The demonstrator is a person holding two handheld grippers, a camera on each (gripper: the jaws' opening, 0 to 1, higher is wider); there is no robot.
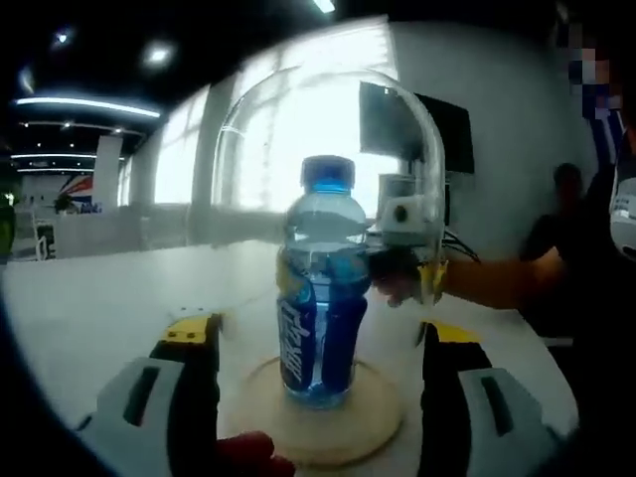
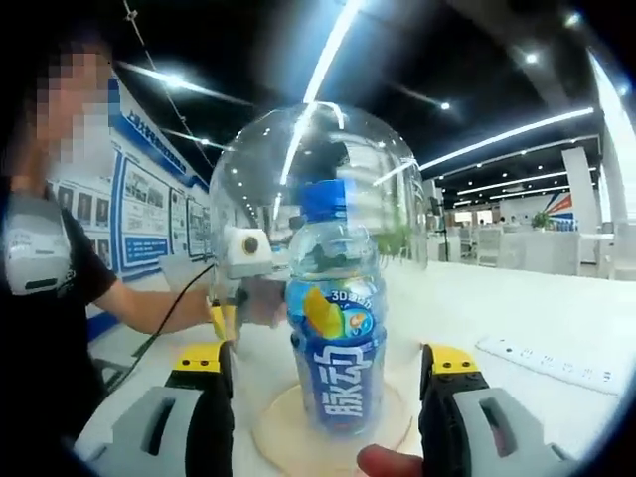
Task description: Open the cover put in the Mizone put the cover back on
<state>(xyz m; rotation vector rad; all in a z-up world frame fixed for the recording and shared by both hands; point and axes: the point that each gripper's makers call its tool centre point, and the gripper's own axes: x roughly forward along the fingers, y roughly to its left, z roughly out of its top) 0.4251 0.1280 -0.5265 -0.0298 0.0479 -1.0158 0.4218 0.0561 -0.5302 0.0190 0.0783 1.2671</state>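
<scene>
1. White table in an open office; ceiling strip lights, posters on one wall.
2. Mizone bottle stands upright on a round wooden base, blue cap up, long axis vertical. In the right gripper view the same bottle stands on the base.
3. Clear glass dome cover is over the bottle, enclosing it. Whether its rim sits flat on the base or is still raised or tilted: cannot tell.
4. Left gripper: jaws spread wide, nothing between them; bottle and base lie straight ahead, centred between the jaws. It also shows across the dome in the right gripper view, close against the dome wall.
5. Right gripper: jaws likewise wide apart and empty, bottle dead ahead. From the left gripper view it sits at the dome's far side; contact with the glass uncertain.
6. Judgement: the two grippers face each other across the dome, about equally near; bottle is in place, so seating the cover squarely is what remains.
</scene>
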